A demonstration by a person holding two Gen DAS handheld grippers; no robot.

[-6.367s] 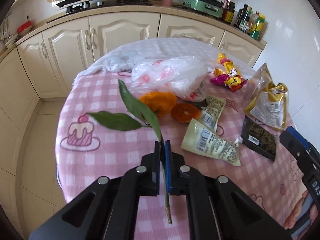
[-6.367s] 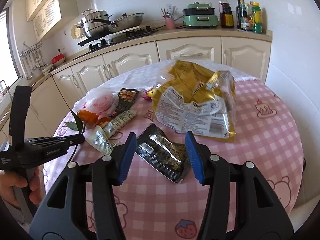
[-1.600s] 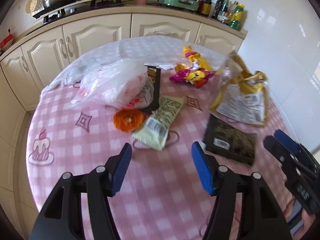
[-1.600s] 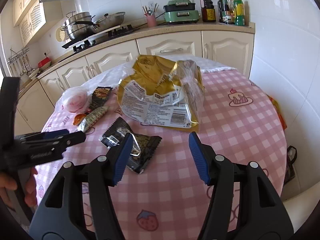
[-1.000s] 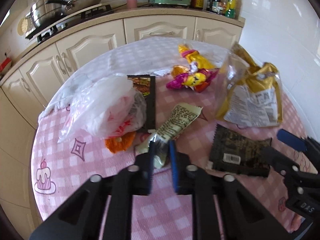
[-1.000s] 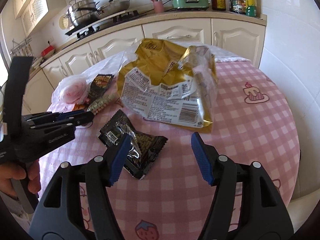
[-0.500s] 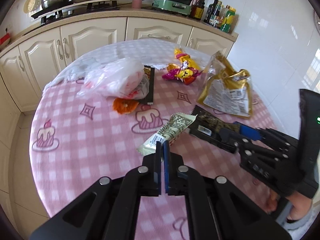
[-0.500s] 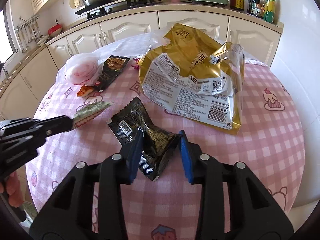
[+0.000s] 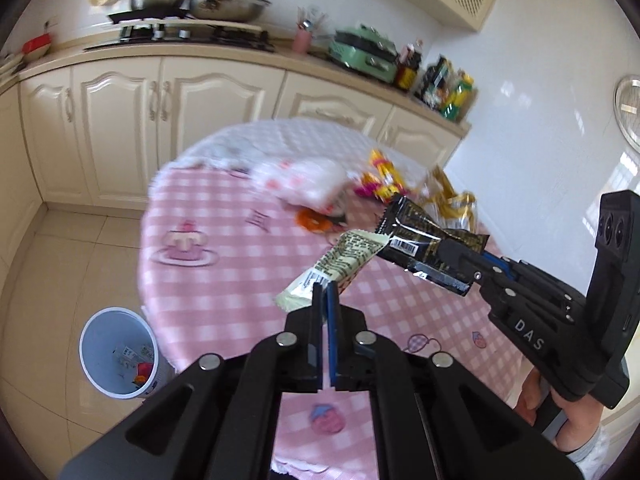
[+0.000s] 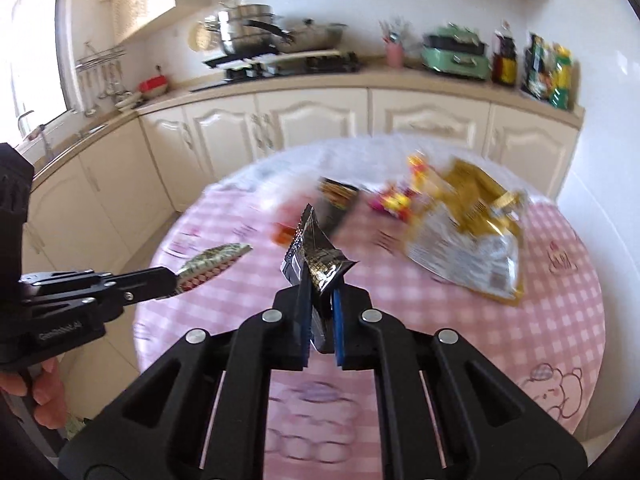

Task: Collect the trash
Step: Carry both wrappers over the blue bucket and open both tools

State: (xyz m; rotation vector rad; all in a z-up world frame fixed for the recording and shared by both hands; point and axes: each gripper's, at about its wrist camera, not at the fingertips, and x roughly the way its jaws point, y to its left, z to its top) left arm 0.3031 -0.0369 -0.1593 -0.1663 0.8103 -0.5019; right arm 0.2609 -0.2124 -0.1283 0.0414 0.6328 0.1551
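Observation:
My left gripper (image 9: 325, 294) is shut on the end of a pale green snack wrapper (image 9: 340, 260), which hangs in the air above the pink checked table (image 9: 224, 280). My right gripper (image 10: 322, 286) is closing tight on a black foil wrapper (image 10: 316, 252), and its pads press the crumpled packet, also lifted off the cloth. Each view shows the other gripper: the right gripper (image 9: 460, 266) with the black foil wrapper (image 9: 416, 232), and the left gripper (image 10: 168, 276) with the pale green snack wrapper (image 10: 212, 264). A white bin (image 9: 116, 356) with some trash inside stands on the floor left of the table.
On the table lie a big gold bag (image 10: 472, 232), a white plastic bag (image 9: 308, 180), orange peel (image 9: 312, 220), bright candy wrappers (image 9: 380, 184) and a dark packet (image 10: 336, 196). Cream cabinets (image 9: 180, 120) run behind it. A hand (image 10: 44, 396) grips the left tool.
The right jaws closed onto the black wrapper and lifted it. The left gripper rose with the pale wrapper. Both views swung left, and the bin came into sight.

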